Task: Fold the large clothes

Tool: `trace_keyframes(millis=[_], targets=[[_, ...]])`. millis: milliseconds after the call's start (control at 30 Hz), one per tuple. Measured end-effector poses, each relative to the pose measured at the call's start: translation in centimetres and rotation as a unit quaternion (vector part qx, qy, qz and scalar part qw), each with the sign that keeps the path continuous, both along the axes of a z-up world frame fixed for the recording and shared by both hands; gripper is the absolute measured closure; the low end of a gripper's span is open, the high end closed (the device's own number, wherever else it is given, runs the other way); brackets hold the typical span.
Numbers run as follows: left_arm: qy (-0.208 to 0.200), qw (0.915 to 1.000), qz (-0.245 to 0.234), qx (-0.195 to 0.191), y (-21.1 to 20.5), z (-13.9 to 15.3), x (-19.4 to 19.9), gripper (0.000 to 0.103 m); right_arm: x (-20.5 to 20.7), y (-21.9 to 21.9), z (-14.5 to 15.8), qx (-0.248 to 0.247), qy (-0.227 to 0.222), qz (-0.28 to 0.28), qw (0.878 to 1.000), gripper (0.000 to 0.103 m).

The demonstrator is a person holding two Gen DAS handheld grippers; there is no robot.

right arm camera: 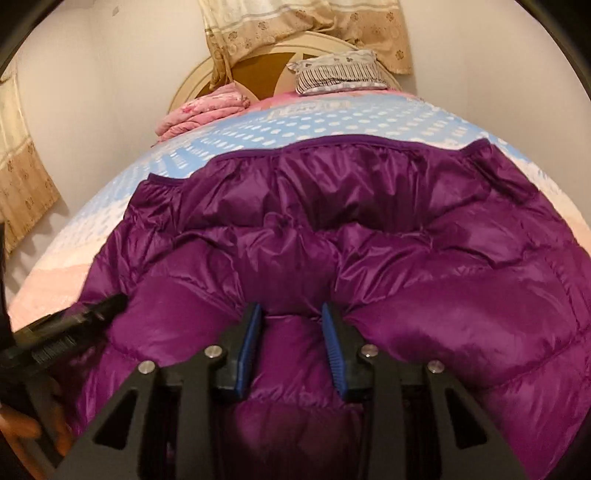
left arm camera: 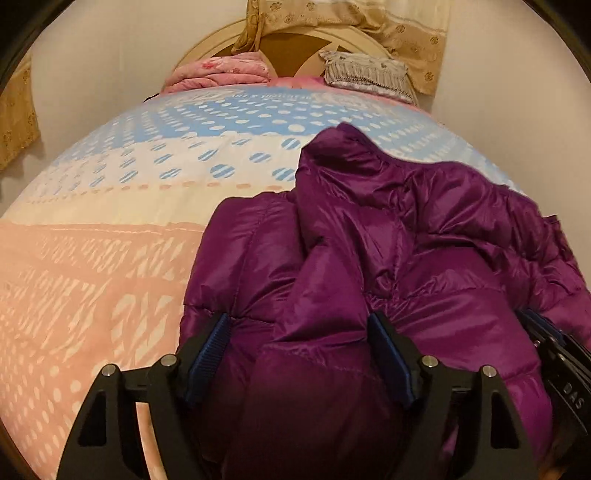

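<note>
Left claw [left arm camera: 299,354]: set wide, a thick bunch of purple jacket [left arm camera: 388,258] between its pads; grip not certain.
Right claw [right arm camera: 291,332]: narrower, pinching a jacket fold, just beside the left.
Jacket: near edge of the bed [left arm camera: 110,258], spreading away towards the headboard.
In the way: nothing; pillow [right arm camera: 336,70] and pink quilt [right arm camera: 199,110] well apart at the head.

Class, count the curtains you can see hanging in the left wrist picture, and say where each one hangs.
2. One curtain hangs behind the headboard at the far end of the bed; another hangs at the left wall. More may lie out of view.
</note>
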State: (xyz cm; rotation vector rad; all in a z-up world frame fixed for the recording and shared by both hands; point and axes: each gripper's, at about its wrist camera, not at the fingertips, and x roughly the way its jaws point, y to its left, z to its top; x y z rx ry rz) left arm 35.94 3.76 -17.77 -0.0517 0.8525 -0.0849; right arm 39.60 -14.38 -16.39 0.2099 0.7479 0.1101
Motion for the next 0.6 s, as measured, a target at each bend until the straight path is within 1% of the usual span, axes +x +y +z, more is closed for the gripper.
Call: trace_keyframes(millis=[233,367,400,433,500,533,600], targets=[[0.002,1.0,0.005,-0.001,0.0,0.0,0.2,0.024,0.1,0.1,0.2,0.0,-0.003,0.0,1.0,0.066],[0.0,0.9993,0.028,-0.026,1.0,0.8,-1.1,0.024,-0.5,-0.4,0.0,0.005,-0.005,0.0,1.0,0.066],[-0.006,0.9988,0.038,-0.031,1.6,1.2,-1.8,0.024,-0.6,-0.5,0.0,0.007,-0.005,0.001,1.0,0.066],[-0.016,0.9981,0.047,-0.038,2.3,1.8,-2.3,0.024,-0.6,-0.5,0.0,0.008,-0.005,0.001,1.0,0.066],[-0.037,0.9941,0.063,-0.08,4.1,2.6,-3.0,0.024,-0.6,-0.6,0.0,0.008,-0.005,0.001,1.0,0.066],[-0.034,0.9923,0.068,-0.098,4.7,2.6,-2.9,0.024,-0.6,-0.6,0.0,0.008,-0.005,0.001,1.0,0.066],[0.005,0.989,0.068,-0.131,5.3,1.4,-2.0,0.024,-0.6,-0.6,0.0,0.008,-0.005,0.001,1.0,0.066]])
